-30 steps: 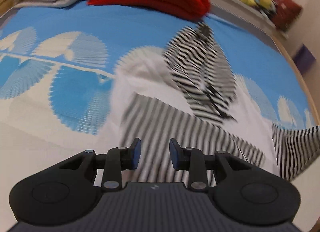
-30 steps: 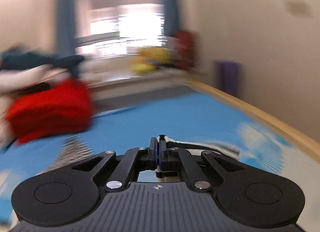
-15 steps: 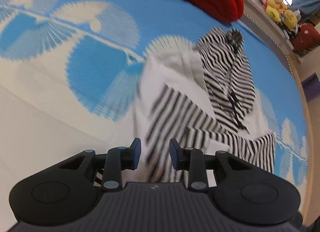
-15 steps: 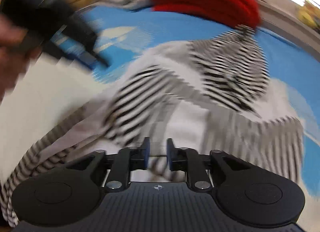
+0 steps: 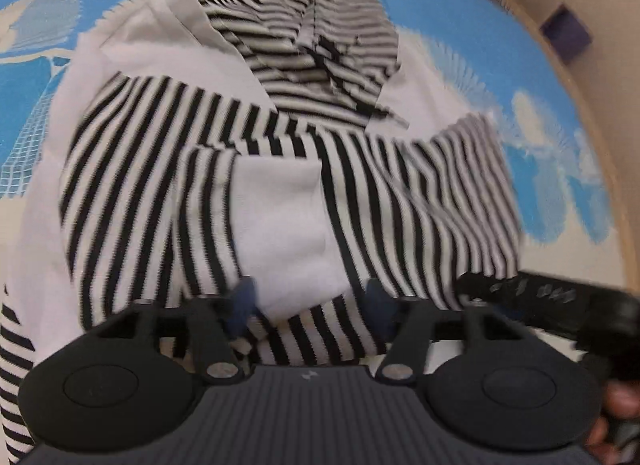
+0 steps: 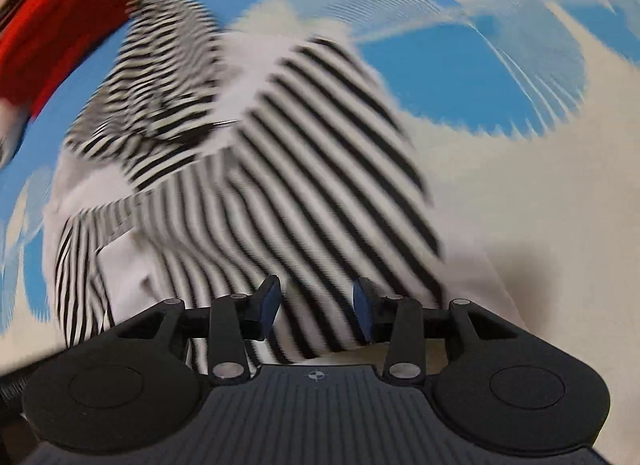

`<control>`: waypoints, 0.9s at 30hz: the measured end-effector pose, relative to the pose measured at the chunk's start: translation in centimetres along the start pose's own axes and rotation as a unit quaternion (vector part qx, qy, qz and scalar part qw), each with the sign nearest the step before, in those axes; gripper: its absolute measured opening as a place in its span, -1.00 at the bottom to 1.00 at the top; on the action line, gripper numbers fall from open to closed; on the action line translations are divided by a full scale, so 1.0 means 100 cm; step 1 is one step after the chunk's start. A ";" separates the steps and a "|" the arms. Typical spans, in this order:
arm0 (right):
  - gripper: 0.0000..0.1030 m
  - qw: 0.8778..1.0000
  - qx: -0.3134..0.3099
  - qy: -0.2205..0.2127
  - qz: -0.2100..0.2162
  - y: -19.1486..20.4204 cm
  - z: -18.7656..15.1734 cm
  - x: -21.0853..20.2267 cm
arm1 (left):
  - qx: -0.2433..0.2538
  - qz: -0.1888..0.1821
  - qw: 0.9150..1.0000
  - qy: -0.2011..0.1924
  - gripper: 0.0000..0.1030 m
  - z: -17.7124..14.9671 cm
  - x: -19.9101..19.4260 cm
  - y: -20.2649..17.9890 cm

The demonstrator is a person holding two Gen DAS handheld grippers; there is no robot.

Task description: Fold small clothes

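A small hooded top (image 5: 280, 153) with black-and-white striped sleeves and hood and a white body lies crumpled on the blue and cream bed cover (image 5: 32, 105). My left gripper (image 5: 310, 311) hovers just over its near striped edge and a white fold. Its jaws are opening, and the pads do not press on the cloth. In the right wrist view the same top (image 6: 304, 169) fills the middle. My right gripper (image 6: 316, 307) is low over a striped sleeve, its jaws opening and holding nothing. Both views are blurred.
A red folded garment (image 6: 60, 17) lies beyond the hood. A wooden bed rim (image 5: 580, 77) curves along the right, with a purple object (image 5: 566, 31) past it. A person's hand (image 5: 616, 405) shows at the right edge of the left wrist view.
The right gripper let go of the striped cuff, tipped downward and dropped close to the top. The left gripper also came down over the garment, and its jaws widened.
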State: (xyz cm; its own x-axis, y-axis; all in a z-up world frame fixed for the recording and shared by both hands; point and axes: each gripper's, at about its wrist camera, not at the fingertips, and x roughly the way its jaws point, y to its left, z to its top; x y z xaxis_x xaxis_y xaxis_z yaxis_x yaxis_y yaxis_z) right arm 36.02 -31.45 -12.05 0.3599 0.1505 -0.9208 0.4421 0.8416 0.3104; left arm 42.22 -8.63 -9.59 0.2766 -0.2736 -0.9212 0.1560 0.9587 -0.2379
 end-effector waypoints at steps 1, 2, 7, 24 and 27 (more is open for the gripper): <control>-0.19 1.000 0.007 0.004 0.006 -0.004 0.000 0.002 | 0.016 0.022 1.000 -0.001 0.40 -0.002 0.006 -0.007; -0.19 1.000 0.010 0.007 0.010 -0.006 0.000 0.002 | 0.034 0.041 0.999 -0.005 0.40 -0.004 0.010 -0.013; -0.18 1.000 0.003 0.013 0.005 -0.001 -0.002 0.000 | 0.093 0.116 0.988 -0.047 -0.86 -0.009 0.000 -0.019; -0.14 1.000 0.019 -0.013 -0.010 0.005 0.003 -0.016 | -0.232 0.056 0.970 -0.053 -0.31 0.014 -0.073 0.152; -0.14 1.000 0.014 -0.014 -0.009 0.005 0.004 -0.016 | -0.232 0.050 0.971 -0.025 -0.19 0.012 -0.051 0.157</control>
State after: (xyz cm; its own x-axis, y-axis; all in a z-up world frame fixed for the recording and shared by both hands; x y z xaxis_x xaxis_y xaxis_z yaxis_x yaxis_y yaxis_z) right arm 36.03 -31.46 -10.30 0.3749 0.1204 -0.9192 0.4716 0.8289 0.3009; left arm 44.35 7.77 -8.23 0.3161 -0.1705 -0.9333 -0.3148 0.9091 -0.2727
